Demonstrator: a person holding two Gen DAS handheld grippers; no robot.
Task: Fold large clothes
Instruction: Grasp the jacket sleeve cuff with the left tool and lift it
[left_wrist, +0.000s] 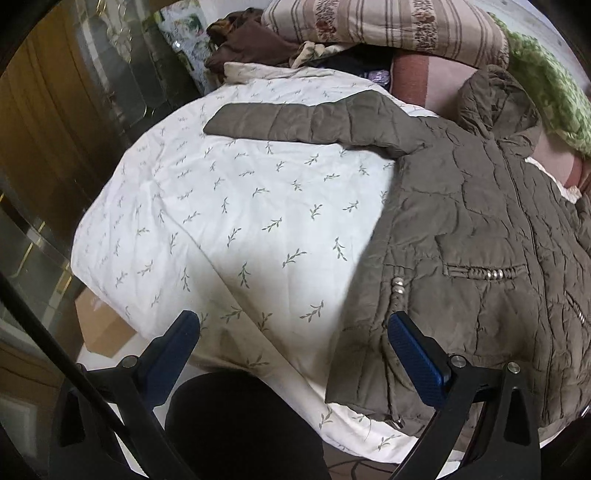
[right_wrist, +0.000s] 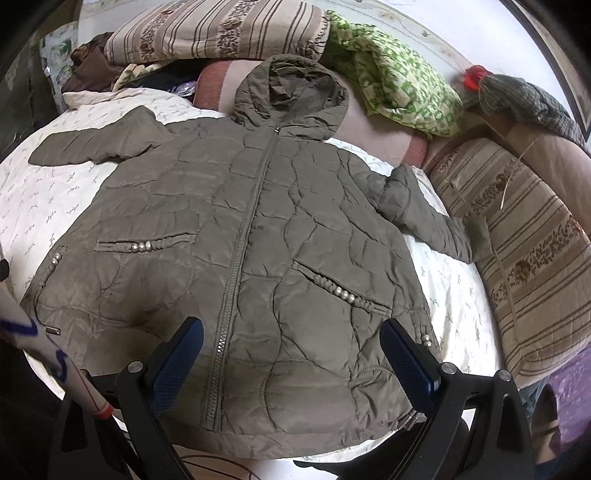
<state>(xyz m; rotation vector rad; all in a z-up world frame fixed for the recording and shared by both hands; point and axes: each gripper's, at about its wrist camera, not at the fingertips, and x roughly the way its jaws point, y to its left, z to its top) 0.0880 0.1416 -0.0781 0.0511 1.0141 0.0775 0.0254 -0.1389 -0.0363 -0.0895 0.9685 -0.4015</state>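
- Left gripper (left_wrist: 293, 328) is hanging spread wide over the near edge of the bed, and I am seeing nothing between its blue pads (left_wrist: 415, 356).
- Its left pad is sitting above the leaf-print quilt (left_wrist: 221, 206), while its right pad is sitting over the jacket's lower corner.
- Right gripper (right_wrist: 291, 338) is also hanging spread apart, pinching nothing, above the jacket's hem on either side of the zipper (right_wrist: 243, 236).
- I am looking at the olive quilted jacket (right_wrist: 258, 229) lying face up and zipped on the quilt, with its hem toward me.
- Its hood (right_wrist: 291, 92) is lying open at the far end, resting against a pinkish cushion (right_wrist: 388, 129).
- One sleeve (left_wrist: 295, 122) is stretching out flat across the quilt on the left side.
- The other sleeve (right_wrist: 428, 218) is angling down toward a striped pillow (right_wrist: 524, 236) on the right, with its cuff touching the pillow's edge.
- Beaded pocket trims (right_wrist: 147, 245) are showing on both front panels.
- Another striped pillow (right_wrist: 221, 33) and a green patterned cloth (right_wrist: 402, 88) are lying beyond the hood.
- Brown clothing (left_wrist: 247, 44) is sitting piled at the far left corner of the bed.
- A cardboard box (left_wrist: 99, 328) is sitting on the floor beside the bed, in the left wrist view.
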